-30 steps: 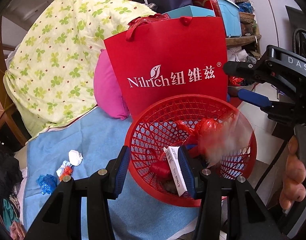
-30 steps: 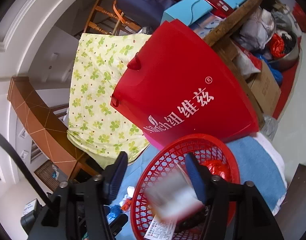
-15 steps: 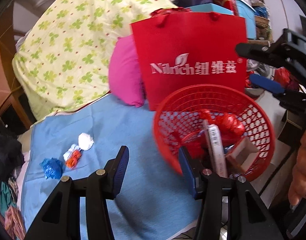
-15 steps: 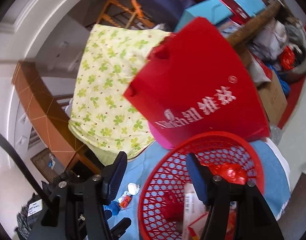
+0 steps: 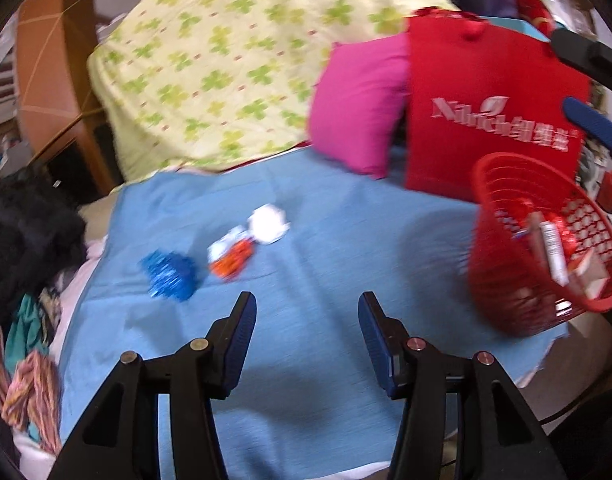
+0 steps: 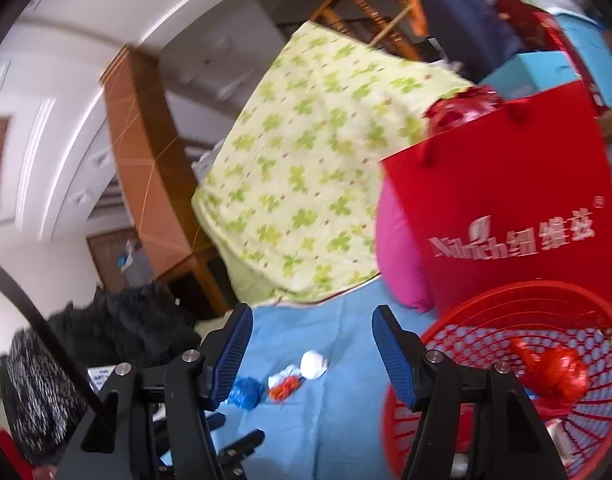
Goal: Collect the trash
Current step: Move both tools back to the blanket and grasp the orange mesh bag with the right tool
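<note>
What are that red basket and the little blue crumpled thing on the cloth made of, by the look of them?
The red basket looks like moulded plastic: an open lattice wall under a smooth, slightly glossy rim. The blue crumpled wrapper seems to be thin foil or plastic film, creased and catching light; motion blur leaves that open.

Bare light-blue cloth (image 5: 326,240) lies open between three small crumpled wrappers (image 5: 233,254) and the red plastic mesh basket (image 5: 502,280); a red paper bag (image 5: 486,92) and pink cushion (image 5: 358,100) wall the far side.
</note>
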Tool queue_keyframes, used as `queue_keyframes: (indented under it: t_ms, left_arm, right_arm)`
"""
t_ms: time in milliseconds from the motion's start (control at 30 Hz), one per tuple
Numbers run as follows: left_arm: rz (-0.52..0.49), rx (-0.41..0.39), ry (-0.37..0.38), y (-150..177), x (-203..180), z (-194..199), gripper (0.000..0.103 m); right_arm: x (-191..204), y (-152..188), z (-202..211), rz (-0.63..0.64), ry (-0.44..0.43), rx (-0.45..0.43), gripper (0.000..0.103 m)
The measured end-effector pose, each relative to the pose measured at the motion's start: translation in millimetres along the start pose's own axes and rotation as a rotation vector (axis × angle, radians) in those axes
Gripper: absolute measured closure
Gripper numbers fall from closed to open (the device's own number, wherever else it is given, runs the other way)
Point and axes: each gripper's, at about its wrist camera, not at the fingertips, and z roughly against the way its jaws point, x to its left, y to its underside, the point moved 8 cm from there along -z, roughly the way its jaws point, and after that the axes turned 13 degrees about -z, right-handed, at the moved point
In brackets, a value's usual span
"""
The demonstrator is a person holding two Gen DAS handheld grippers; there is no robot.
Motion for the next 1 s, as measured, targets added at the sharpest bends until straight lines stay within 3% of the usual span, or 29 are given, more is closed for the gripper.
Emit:
queue_keyframes:
  t_ms: [333, 500, 667, 1000]
  left_arm:
    - [0.154, 0.121, -0.111, 80.7, 94.3, -24.2, 0.049]
    - [0.231, 0.158, -0.129, 106.7, 121.9, -36.3, 0.049]
    - [0.267, 0.177, -0.131, 120.4, 136.1, -41.9, 0.049]
    - [0.257, 0.178, -0.155, 112.4, 161.1, -61.4, 0.049]
  right_arm:
    - [30.1, 66.5, -59.2, 0.063, 0.015, 0.191, 0.035]
    - [34.8, 96.8, -84.7, 0.069, 0.04, 0.278, 0.035]
    - [37.3, 127.2, -111.9, 0.057, 0.046, 0.379, 0.035]
    - [22.1, 167.9, -214.3, -0.155, 0.052, 0.568, 0.035]
